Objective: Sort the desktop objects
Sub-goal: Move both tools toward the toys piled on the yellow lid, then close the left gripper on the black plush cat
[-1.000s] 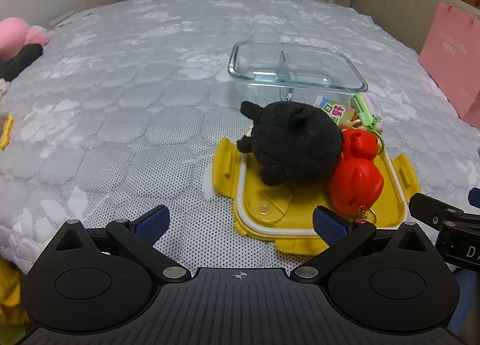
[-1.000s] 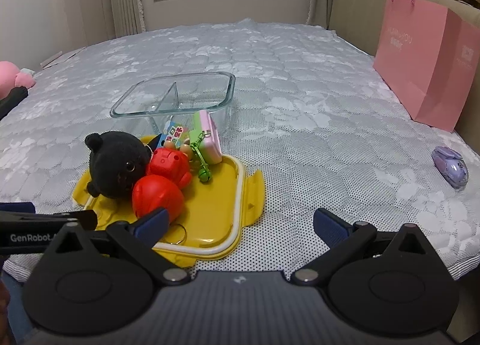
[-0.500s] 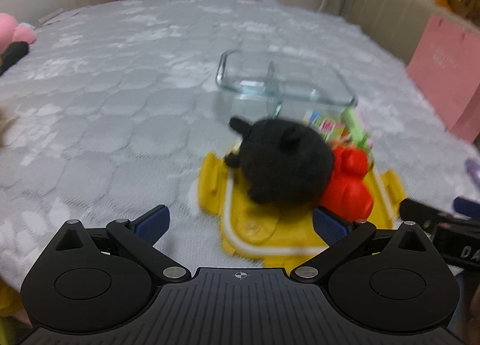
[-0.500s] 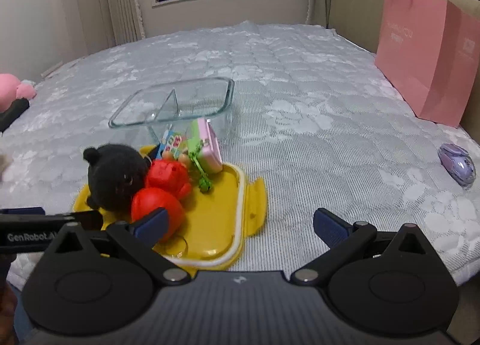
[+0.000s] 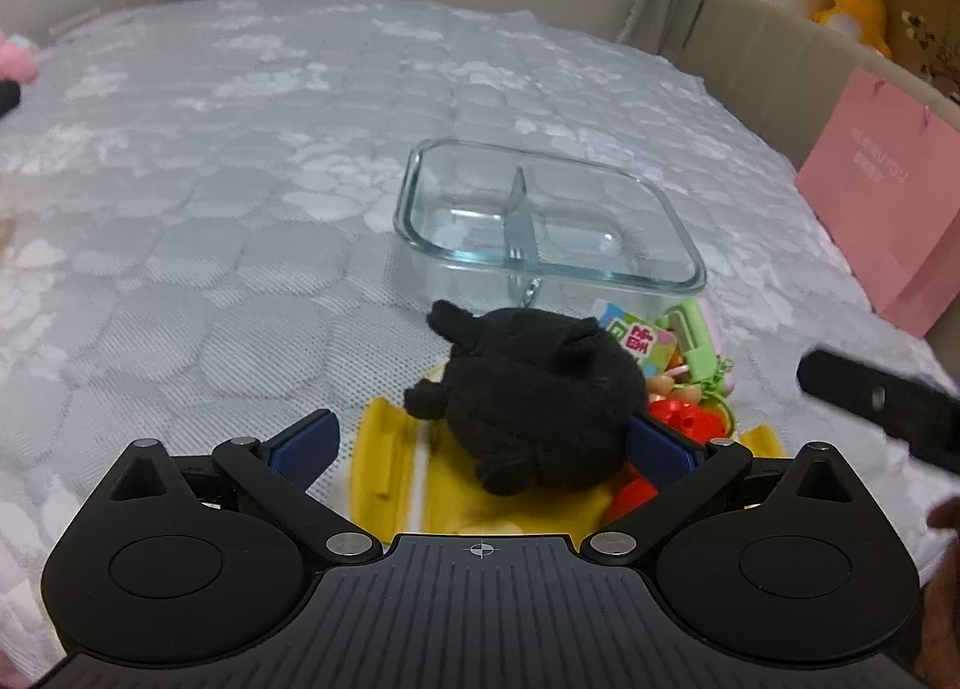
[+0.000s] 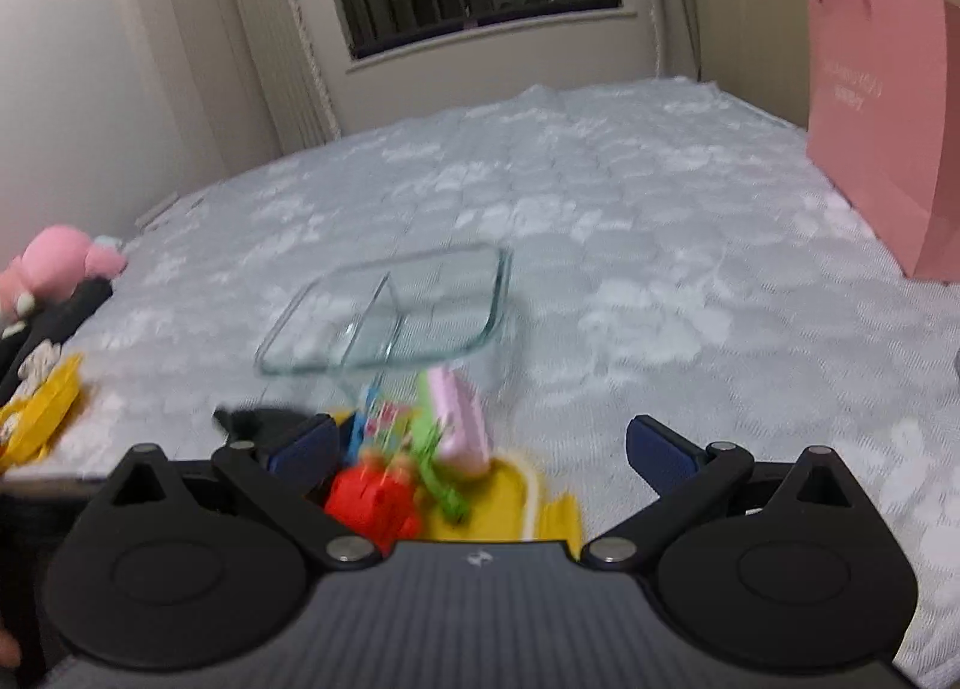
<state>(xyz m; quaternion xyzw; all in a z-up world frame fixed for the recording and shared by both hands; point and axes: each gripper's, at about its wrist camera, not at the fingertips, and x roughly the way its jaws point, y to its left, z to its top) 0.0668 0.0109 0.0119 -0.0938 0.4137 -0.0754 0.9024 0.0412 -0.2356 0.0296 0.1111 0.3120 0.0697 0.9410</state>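
My left gripper (image 5: 480, 443) is nearer — its spread fingers straddle the black plush (image 5: 534, 401) on the yellow lid (image 5: 390, 473), plush axis running across them. My right gripper (image 6: 480, 449) hangs open, empty; the glass container (image 5: 549, 221) lies beyond both.

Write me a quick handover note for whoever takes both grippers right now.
Left gripper: open, fingers either side of the black plush toy, not closed on it.
Right gripper: open, holding nothing, above the yellow plastic lid.
Red plastic toys, green-and-pink case and small printed card all lie on the lid.
Clear glass two-compartment container: empty.
Nothing sorted yet; every item is left.
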